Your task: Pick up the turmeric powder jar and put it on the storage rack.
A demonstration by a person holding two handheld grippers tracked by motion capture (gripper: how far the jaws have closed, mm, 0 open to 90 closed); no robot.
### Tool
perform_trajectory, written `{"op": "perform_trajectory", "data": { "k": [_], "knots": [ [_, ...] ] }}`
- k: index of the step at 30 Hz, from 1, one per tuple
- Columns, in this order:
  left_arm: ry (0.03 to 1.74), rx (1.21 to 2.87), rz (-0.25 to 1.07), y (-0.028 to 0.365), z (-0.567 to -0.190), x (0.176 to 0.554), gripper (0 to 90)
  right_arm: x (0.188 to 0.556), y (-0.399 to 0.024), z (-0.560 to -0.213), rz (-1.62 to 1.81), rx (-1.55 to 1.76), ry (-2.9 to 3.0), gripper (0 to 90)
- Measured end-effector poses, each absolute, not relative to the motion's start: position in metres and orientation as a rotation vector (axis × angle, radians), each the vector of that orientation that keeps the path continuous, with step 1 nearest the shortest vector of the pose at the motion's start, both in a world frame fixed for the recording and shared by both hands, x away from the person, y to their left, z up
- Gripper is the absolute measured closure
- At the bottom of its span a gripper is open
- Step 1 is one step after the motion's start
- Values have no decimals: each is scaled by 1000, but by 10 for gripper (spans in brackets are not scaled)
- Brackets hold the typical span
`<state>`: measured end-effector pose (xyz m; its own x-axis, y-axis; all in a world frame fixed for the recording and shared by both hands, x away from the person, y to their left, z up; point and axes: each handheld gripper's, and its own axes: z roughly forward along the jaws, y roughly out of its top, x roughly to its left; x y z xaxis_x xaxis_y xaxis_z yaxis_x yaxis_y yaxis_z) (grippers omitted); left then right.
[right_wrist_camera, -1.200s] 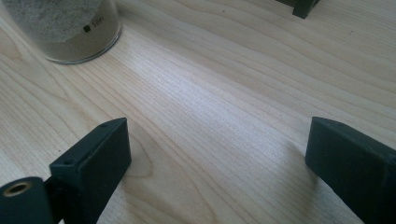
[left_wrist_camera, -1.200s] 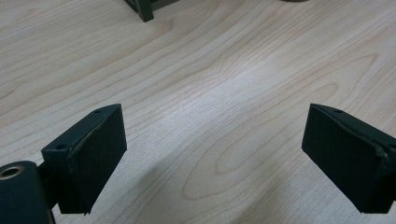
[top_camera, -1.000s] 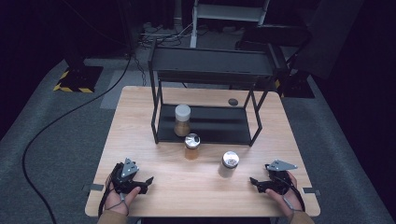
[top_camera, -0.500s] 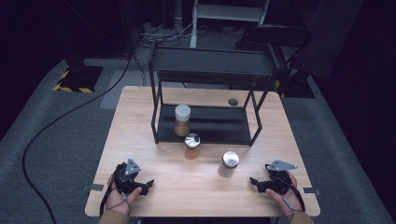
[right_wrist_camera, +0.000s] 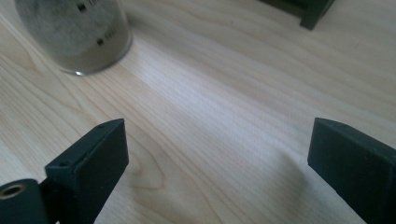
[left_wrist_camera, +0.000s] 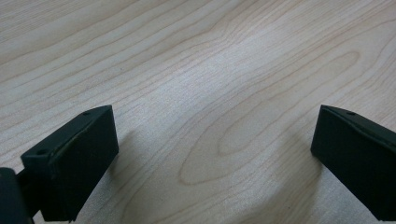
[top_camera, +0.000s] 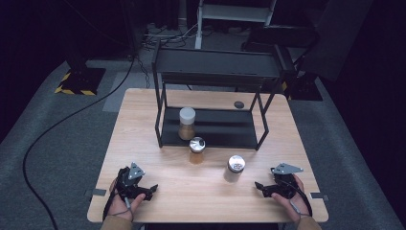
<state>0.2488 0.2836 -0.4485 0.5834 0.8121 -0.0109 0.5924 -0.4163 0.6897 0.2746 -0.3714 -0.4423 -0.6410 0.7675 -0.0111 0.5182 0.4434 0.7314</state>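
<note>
My left gripper (top_camera: 149, 190) rests near the table's front left corner, held by a hand. In the left gripper view its jaws (left_wrist_camera: 215, 140) stand wide apart over bare wood; they have just been opening, with nothing between them. My right gripper (top_camera: 259, 188) lies at the front right, pointing left. Its jaws (right_wrist_camera: 217, 149) have also just been opening and are empty. A silver-lidded jar of grey powder (top_camera: 234, 167) (right_wrist_camera: 74, 32) stands just beyond the right gripper. Another silver-lidded jar with amber contents (top_camera: 197, 150) stands mid-table.
A black two-tier rack (top_camera: 215, 67) stands at the back of the wooden table (top_camera: 143, 115). A white-lidded jar (top_camera: 186, 122) is on the rack's lower shelf. A small dark disc (top_camera: 238, 104) lies behind the rack. One rack foot (right_wrist_camera: 317, 11) shows ahead of the right gripper.
</note>
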Motion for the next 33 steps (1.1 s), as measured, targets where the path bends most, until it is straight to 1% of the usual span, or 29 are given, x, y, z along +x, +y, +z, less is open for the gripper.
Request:
{"op": "perform_trajectory", "data": {
  "k": [20,33],
  "knots": [
    [1112,2155,431,284,-448,249,5,271,-363,-382,1167,1005,2299,55],
    [1115,2154,434,283,-448,248,4,269,-355,-358,1229,951,2278,54]
  ]
}}
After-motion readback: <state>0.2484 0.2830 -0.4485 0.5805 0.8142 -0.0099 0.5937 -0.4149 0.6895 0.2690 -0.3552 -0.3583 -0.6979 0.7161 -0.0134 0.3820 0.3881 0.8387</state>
